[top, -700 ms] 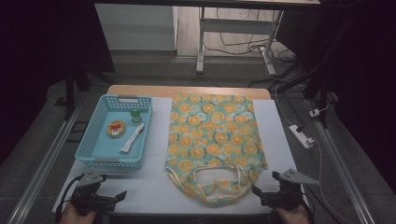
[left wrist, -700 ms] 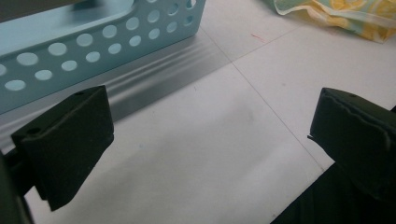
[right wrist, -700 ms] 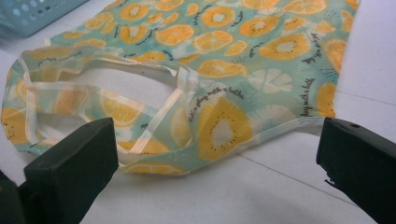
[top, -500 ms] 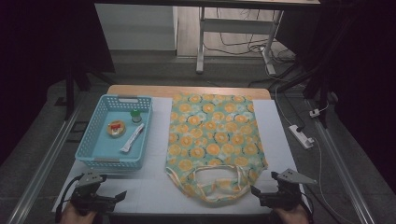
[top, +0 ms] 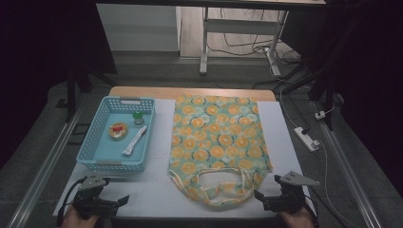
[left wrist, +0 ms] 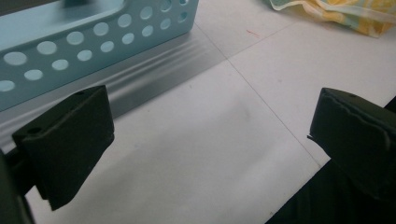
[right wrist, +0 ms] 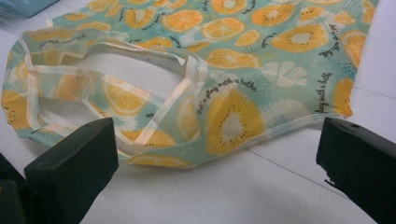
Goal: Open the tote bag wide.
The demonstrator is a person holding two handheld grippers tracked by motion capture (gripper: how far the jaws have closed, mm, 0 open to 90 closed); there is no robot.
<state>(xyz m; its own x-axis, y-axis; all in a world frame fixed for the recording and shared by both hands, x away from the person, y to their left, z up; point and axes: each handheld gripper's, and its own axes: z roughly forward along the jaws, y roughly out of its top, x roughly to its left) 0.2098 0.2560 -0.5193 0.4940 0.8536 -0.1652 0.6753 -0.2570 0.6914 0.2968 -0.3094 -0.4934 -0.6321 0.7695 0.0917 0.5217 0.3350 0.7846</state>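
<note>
**Both grippers parked at table edge, bag handles next**

Bag lies flat mid-frame in the high view, handles toward the bottom edge. Right gripper sits lower right, just beside the bag's near corner, not touching; its jaws stand wide apart with nothing between them. Left gripper is lower left, below the basket, jaws also spread and empty — well apart from the bag.

My read: the step is the first grab on the bag mouth. In the right gripper view the handle loops overlap mid-left, so go low and flat and pinch one strap edge, not the whole stack. Keep the jaw tips off the table surface or the fabric bunches. Left should cross to the other handle without clipping the basket wall.
</note>
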